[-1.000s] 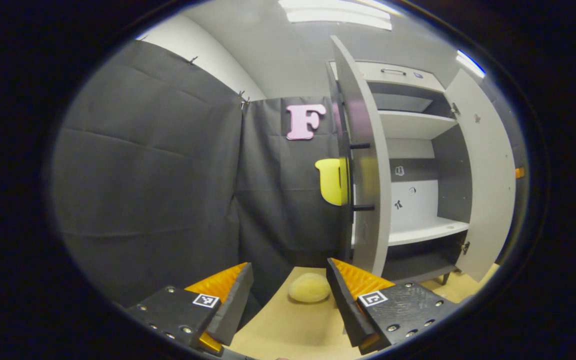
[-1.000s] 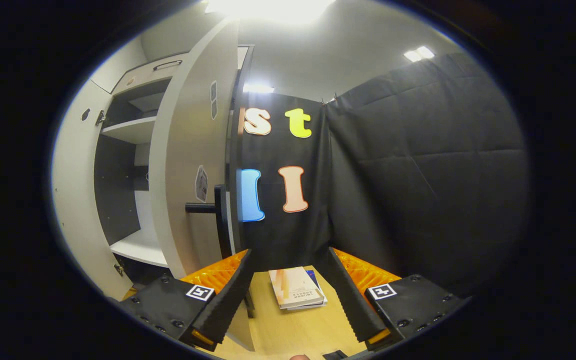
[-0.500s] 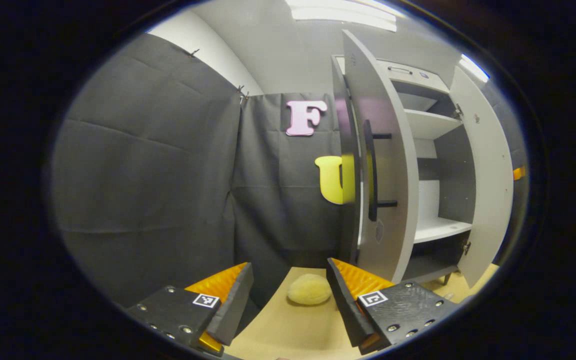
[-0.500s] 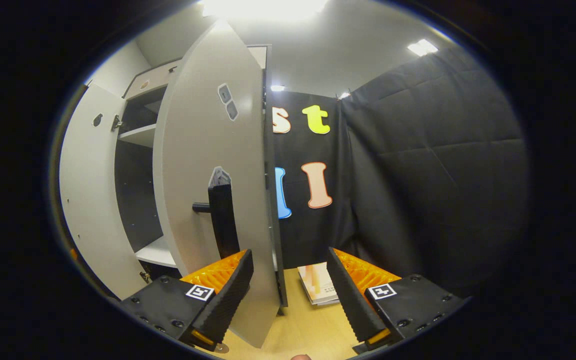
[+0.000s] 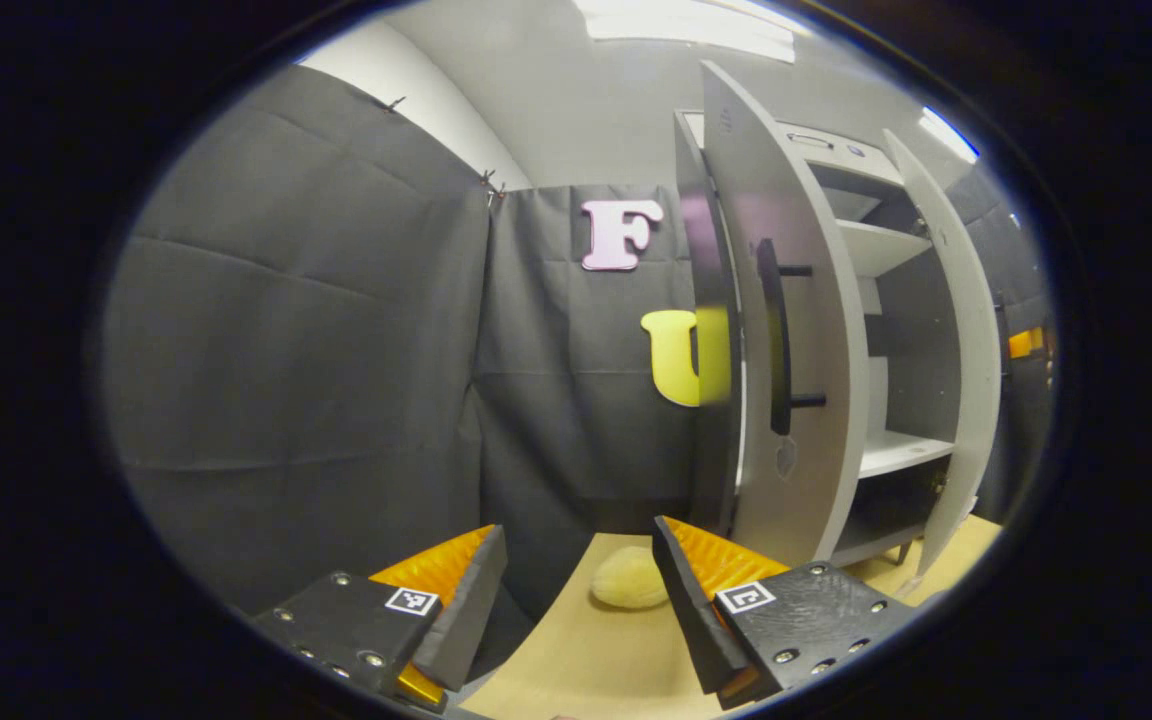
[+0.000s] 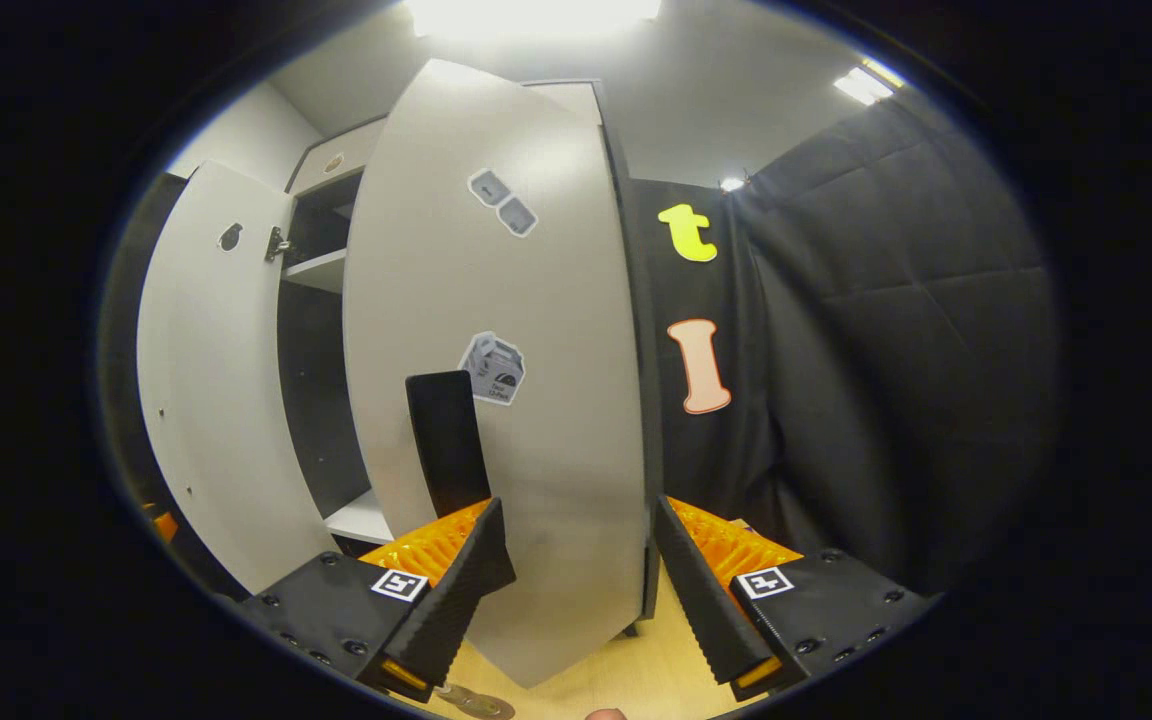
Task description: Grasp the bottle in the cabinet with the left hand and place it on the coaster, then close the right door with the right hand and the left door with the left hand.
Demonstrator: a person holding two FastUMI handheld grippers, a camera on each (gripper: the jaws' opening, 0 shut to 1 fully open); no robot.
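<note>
The cabinet (image 5: 866, 300) stands on the wooden desk (image 5: 576, 650), with both doors part open. In the left gripper view, the left door (image 5: 786, 330) is seen nearly edge-on with its long black handle (image 5: 774, 350) facing the camera; the right door (image 5: 966, 360) stands beyond it. Between the doors a white shelf (image 5: 901, 450) and an upper shelf are visible; the rest of the interior is hidden by the left door.

In the right gripper view, the right door (image 6: 506, 400) fills the centre, its outer face towards the camera, with small stickers (image 6: 493, 368) on it and its black handle (image 6: 446, 440) seen foreshortened. The left door (image 6: 206, 400) stands behind it at the left.

The left tool (image 5: 576, 590) is held low and level over the desk, pointing at the booth wall beside the cabinet. Its fingers are apart and empty. A pale yellow sponge-like lump (image 5: 626, 580) lies on the desk beyond them, partly hidden by the right-hand finger.

The right tool (image 6: 576, 570) is held level, close to the right door. Its fingers are apart. The left-hand finger (image 6: 461, 590) overlaps the door face just below the handle; whether it touches cannot be told.

A round object (image 6: 471, 700) lies on the desk at the bottom edge, cut off; it may be the coaster. The bottle cannot be made out.
</note>
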